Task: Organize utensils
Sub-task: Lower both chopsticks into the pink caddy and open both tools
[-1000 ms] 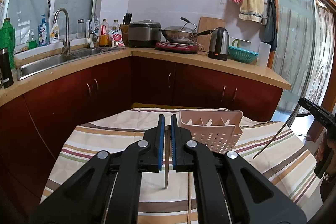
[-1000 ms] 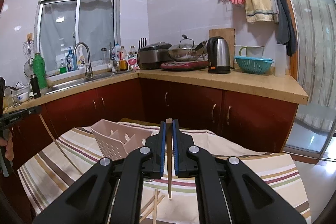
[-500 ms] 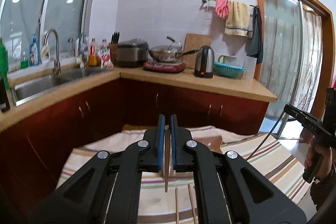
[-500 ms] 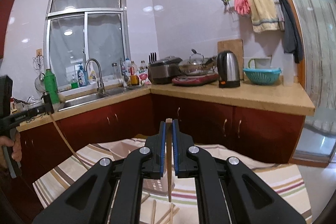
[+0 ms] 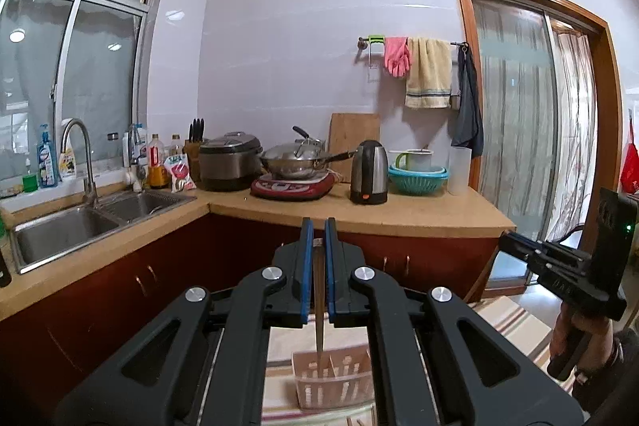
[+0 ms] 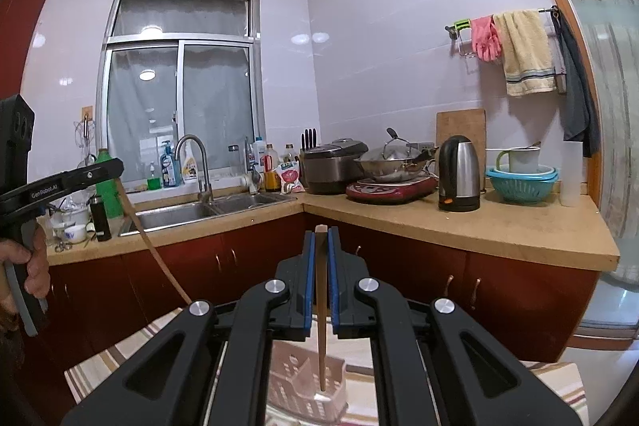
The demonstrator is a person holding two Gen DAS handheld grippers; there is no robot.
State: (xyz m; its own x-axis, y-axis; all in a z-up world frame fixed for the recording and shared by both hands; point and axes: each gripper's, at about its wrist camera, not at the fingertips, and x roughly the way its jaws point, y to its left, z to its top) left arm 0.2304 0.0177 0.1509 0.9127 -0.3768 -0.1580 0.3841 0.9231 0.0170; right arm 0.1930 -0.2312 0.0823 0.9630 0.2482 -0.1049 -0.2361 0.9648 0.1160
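Left wrist view. My left gripper [image 5: 318,262] is clamped on a chopstick [image 5: 319,310] that hangs point-down between the blue pads. A second ago the pink utensil basket [image 5: 333,380] stood ahead of me, level with the pad tips, on the striped tablecloth [image 5: 515,326]; half a second ago it was hidden behind the jaws. Now it sits low in the frame beneath the stick, and the tip lines up with a compartment near the basket's left end. I have lifted and come over the basket. My other gripper shows at the right edge, raised as well.

Right wrist view. My right gripper [image 6: 320,266] is closed on a second chopstick [image 6: 320,306], also vertical. The basket [image 6: 307,384] was left of my jaws a second ago, near the cloth's far edge; now it lies directly under the stick, whose tip overlaps the basket's right-hand end. I cannot tell whether the tip is already inside the rim.

Judgement: both sticks are staged for lowering and release. Loose chopsticks seen on the cloth earlier are now out of frame, so more trips are probably needed.
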